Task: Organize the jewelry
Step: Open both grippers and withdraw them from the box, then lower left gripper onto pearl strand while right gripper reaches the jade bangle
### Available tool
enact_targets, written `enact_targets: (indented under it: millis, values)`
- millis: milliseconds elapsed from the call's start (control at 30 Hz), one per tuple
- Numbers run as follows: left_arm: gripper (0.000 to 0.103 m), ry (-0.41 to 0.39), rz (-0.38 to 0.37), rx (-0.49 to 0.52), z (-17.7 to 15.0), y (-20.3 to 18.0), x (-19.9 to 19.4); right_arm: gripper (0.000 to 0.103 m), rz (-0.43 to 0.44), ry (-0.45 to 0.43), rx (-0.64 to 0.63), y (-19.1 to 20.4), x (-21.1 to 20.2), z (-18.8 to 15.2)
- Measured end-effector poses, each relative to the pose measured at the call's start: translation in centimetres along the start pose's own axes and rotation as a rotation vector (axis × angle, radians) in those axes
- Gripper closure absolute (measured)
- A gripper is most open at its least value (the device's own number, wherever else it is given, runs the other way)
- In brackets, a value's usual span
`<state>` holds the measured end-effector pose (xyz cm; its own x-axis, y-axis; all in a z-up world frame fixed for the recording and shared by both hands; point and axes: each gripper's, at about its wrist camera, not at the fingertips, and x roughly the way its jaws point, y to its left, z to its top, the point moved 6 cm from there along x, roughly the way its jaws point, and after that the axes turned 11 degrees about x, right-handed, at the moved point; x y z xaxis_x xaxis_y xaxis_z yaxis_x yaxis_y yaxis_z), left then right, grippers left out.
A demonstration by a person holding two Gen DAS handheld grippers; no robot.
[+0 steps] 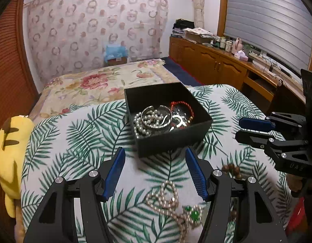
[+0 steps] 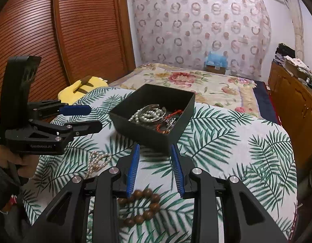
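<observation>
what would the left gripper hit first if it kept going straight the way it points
Most likely the near wall of the black jewelry box, which sits straight ahead between the left gripper fingers' line. Depth is unclear, so it may touch the leaf-print cover first.

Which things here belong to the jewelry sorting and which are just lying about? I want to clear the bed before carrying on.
Part of the job:
- black box with pearls and bangles inside
- pearl necklace with green stones, on the leaf-print cloth
- wooden bead bracelet

Lying about:
- yellow plush toy
- floral bedspread
- clutter on the wooden cabinet
</observation>
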<state>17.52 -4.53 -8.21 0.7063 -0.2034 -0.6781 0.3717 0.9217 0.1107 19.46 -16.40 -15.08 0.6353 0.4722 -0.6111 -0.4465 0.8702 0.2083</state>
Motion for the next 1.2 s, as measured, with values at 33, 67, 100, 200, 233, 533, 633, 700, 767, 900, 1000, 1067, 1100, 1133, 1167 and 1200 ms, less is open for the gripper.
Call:
enact_targets:
  millis: [33, 67, 100, 200, 233, 533, 633, 700, 767, 900, 1000, 1067, 1100, 1133, 1167, 1200]
  values:
    - [0.044, 0.002, 0.002, 0.004, -0.2, 0.0, -0.2, 0.069, 0.002, 0.001, -0.002, 0.2, -0.2, -0.2]
    - [0.044, 0.001, 0.003, 0.007, -0.4, -0.1, -0.5, 0.069, 0.004, 0.003, -0.005, 0.5, -0.5, -0.5]
    - [0.044, -0.001, 0.003, 0.010, -0.6, -0.2, -0.9, 0.069, 0.004, 0.005, -0.009, 0.8, -0.6, -0.8]
    - [0.044, -0.005, 0.001, 0.007, -1.3, -0.5, -1.6, 0.069, 0.009, 0.019, -0.016, 1.4, -1.0, -1.7]
    - [0.044, -0.005, 0.000, 0.006, -1.5, -0.6, -1.8, 0.069, 0.012, 0.027, -0.018, 1.6, -1.0, -2.1]
    - [0.044, -0.003, 0.002, -0.012, -4.1, -0.9, -3.8, 0.073, 0.036, 0.122, -0.019, 2.7, 0.0, -5.8]
    - [0.044, 0.015, 0.005, -0.019, -5.1, -0.7, -3.8, 0.073, 0.042, 0.141, -0.028, 3.3, 0.1, -6.5]
    - [0.044, 0.028, 0.002, -0.026, -5.8, -0.6, -3.7, 0.074, 0.044, 0.152, -0.035, 3.6, 0.3, -6.8]
    - [0.044, 0.041, -0.003, -0.032, -6.4, -0.5, -3.5, 0.074, 0.035, 0.169, -0.041, 3.7, 0.6, -7.3]
    - [0.044, 0.085, -0.024, -0.027, -7.7, -1.1, -2.5, 0.074, 0.022, 0.198, -0.036, 3.7, 1.4, -8.1]
    - [0.044, 0.108, -0.042, -0.015, -8.4, -1.9, -1.8, 0.075, 0.014, 0.209, -0.033, 3.7, 1.8, -8.4]
    - [0.044, 0.115, -0.052, -0.007, -8.7, -2.4, -1.7, 0.076, 0.015, 0.208, -0.029, 3.7, 1.8, -8.3]
    - [0.044, 0.117, -0.057, -0.002, -8.8, -2.7, -1.7, 0.076, 0.016, 0.208, -0.029, 3.7, 1.8, -8.3]
    - [0.044, 0.121, -0.061, 0.001, -9.1, -2.9, -1.8, 0.077, 0.019, 0.208, -0.028, 3.7, 1.9, -8.3]
    - [0.045, 0.126, -0.065, 0.001, -9.3, -3.0, -1.8, 0.078, 0.023, 0.207, -0.026, 3.7, 1.9, -8.3]
    - [0.048, 0.130, -0.068, 0.001, -9.6, -3.2, -1.9, 0.078, 0.023, 0.206, -0.024, 3.7, 1.9, -8.3]
